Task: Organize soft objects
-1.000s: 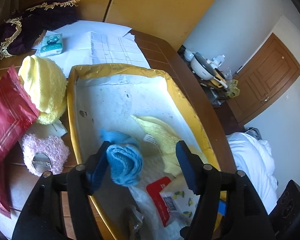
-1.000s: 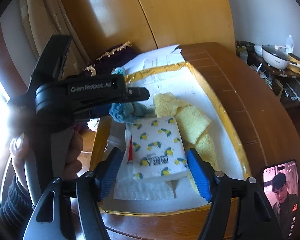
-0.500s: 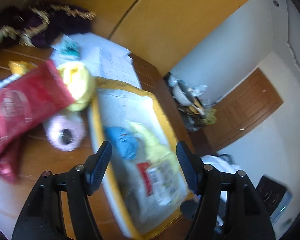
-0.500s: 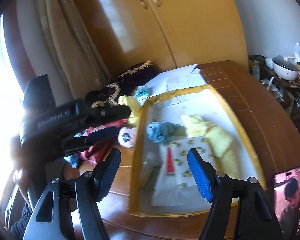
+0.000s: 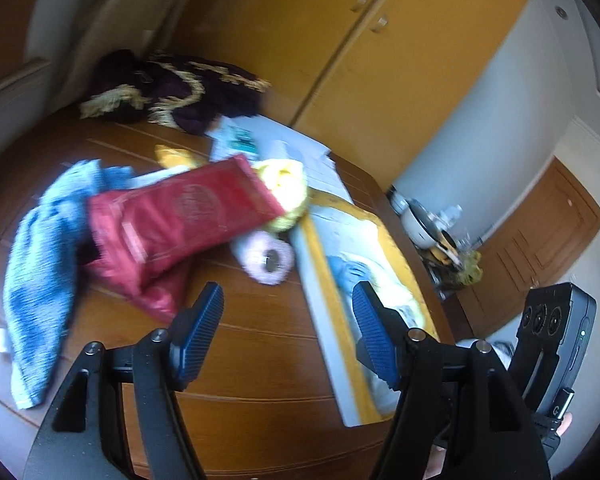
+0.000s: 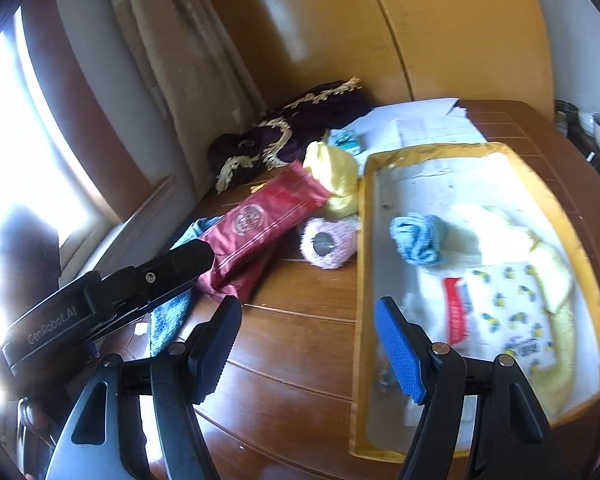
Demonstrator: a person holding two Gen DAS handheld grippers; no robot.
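Left tool [image 5: 288, 336] and right tool [image 6: 308, 344]: both are held released and empty above the wooden worktop [image 6: 300, 344]. Beyond them, a pink fluffy roll [image 6: 329, 243], a red packet [image 6: 260, 218] and a blue towel [image 5: 40, 248] are seen on the worktop, just beside the yellow-rimmed tray [image 6: 362, 280]. A blue cloth [image 6: 418, 238], yellow cloths [image 6: 496, 228] and a patterned tissue pack [image 6: 508, 312] are contained in the tray.

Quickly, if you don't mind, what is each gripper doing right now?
Left gripper: open, holding nothing, above the wooden table.
Right gripper: open, holding nothing, beside the yellow-rimmed tray.
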